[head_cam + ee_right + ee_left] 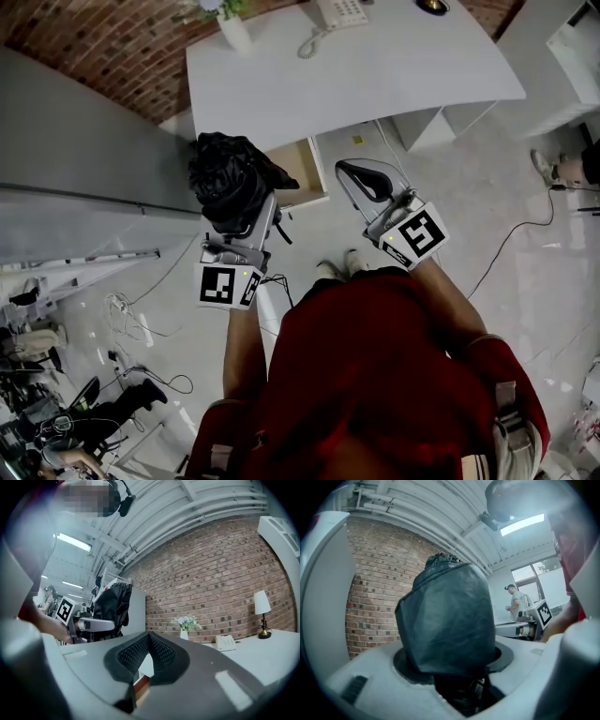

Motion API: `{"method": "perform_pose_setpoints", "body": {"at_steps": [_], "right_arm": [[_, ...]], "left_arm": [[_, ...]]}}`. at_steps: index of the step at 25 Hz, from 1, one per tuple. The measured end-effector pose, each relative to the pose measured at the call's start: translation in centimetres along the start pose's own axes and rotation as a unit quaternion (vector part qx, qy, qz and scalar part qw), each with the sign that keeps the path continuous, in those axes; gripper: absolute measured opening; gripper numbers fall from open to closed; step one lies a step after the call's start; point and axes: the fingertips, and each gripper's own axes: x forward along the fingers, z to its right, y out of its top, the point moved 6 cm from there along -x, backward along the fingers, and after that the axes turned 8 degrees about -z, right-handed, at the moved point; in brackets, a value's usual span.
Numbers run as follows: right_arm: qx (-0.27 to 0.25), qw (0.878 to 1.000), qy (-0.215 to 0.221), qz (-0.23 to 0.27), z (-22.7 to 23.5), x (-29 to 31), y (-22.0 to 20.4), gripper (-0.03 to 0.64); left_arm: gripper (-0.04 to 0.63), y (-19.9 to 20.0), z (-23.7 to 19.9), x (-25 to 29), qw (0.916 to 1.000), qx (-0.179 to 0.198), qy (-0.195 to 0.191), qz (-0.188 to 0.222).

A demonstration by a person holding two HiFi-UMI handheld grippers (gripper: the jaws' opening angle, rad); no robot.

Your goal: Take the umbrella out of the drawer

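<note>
Umbrella is clamped in my left gripper's jaws, above the drawer. My right gripper's jaws are together, empty. Gripping loose fabric, it could slip.

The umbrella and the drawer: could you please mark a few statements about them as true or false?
1. The left gripper is closed on the black umbrella. True.
2. The umbrella lies inside the drawer. False: it is out of the drawer, held up in the left gripper.
3. The drawer under the white desk stands open. True.
4. The right gripper holds the telephone. False: its jaws are together with nothing between them, and the telephone sits on the desk.
</note>
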Motion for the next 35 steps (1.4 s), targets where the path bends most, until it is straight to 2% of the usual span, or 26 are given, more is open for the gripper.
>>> {"method": "perform_pose_setpoints", "body": {"at_steps": [7,35], "right_arm": [[-0.007,1.0,0.007,0.004,0.38,-0.03,-0.15,0.012],[-0.017,1.0,0.013,-0.008,-0.41,0.55,0.07,0.012]], "left_arm": [[0.259,-0.03,-0.22,0.11,0.9998,0.002,0.014,0.012],[0.259,-0.38,-0.2,0.08,0.9999,-0.008,0.008,0.011]]}}
